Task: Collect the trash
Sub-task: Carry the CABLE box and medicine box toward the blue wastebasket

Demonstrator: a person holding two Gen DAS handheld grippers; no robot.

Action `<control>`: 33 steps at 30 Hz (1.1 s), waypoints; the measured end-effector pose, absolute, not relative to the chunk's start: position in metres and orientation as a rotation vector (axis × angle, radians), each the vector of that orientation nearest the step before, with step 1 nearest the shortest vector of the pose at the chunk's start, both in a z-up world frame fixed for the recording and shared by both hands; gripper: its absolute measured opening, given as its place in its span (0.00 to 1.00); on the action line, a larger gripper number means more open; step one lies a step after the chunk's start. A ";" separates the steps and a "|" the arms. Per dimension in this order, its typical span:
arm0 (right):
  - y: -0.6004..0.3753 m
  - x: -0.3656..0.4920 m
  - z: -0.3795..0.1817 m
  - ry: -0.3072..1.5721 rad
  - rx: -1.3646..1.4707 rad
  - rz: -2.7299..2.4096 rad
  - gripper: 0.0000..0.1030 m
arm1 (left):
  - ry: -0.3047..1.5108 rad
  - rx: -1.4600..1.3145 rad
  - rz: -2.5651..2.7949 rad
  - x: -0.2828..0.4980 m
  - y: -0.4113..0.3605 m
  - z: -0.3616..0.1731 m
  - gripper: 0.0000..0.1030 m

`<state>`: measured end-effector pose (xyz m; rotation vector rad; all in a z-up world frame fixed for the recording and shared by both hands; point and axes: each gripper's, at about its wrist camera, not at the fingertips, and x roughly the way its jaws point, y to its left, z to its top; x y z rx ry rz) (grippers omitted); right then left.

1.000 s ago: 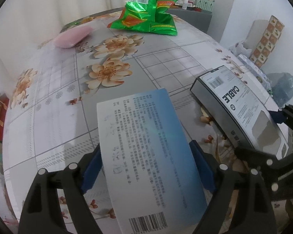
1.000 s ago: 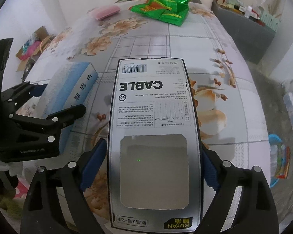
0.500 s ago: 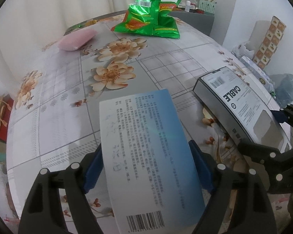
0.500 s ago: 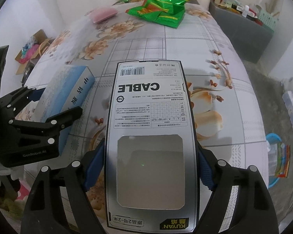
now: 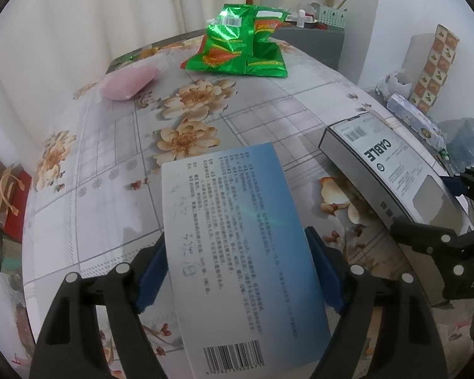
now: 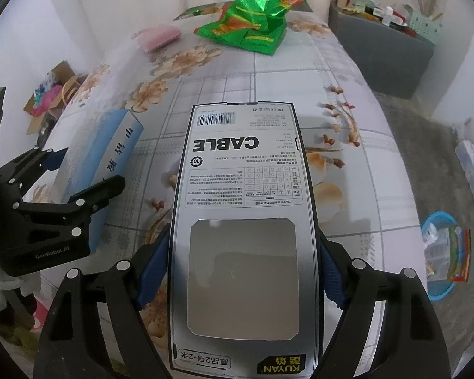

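Small room, pale walls, soft daylight.
Floral tablecloth [image 6: 347, 72] covers the table; pale curtains [image 5: 94, 22] hang behind; a grey cabinet [image 6: 379, 53] stands right, above a grey floor [image 6: 420, 145].

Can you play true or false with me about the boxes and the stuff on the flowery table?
1. The left claw grips a blue and white box. True.
2. The right claw is empty. False: it is shut on the grey CABLE box.
3. The green snack bags lie at the far end of the table. True.
4. The pink packet sits on top of the green bags. False: it lies on the tablecloth beside them, apart from them.
5. The CABLE box has a barcode near its far end. True.
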<state>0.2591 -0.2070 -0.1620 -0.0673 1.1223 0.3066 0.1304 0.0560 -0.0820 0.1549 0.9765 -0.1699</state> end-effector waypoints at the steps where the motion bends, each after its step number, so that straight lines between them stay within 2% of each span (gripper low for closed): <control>1: -0.208 0.259 -0.161 1.120 -0.065 0.306 0.75 | 0.973 0.155 -0.171 0.130 0.055 -0.080 0.76; 11: -0.230 0.255 -0.147 1.078 -0.004 0.284 0.74 | 0.927 0.166 -0.229 0.129 0.037 -0.059 0.75; 18: -0.280 0.248 -0.132 1.023 0.124 0.199 0.74 | 0.876 0.205 -0.376 0.146 -0.013 -0.034 0.75; 27: -0.412 0.215 -0.126 0.932 0.381 -0.043 0.74 | 0.865 0.267 -0.671 0.185 -0.149 -0.011 0.75; 33: -0.519 0.173 -0.158 0.906 0.640 -0.258 0.75 | 0.992 0.275 -0.883 0.206 -0.273 -0.026 0.75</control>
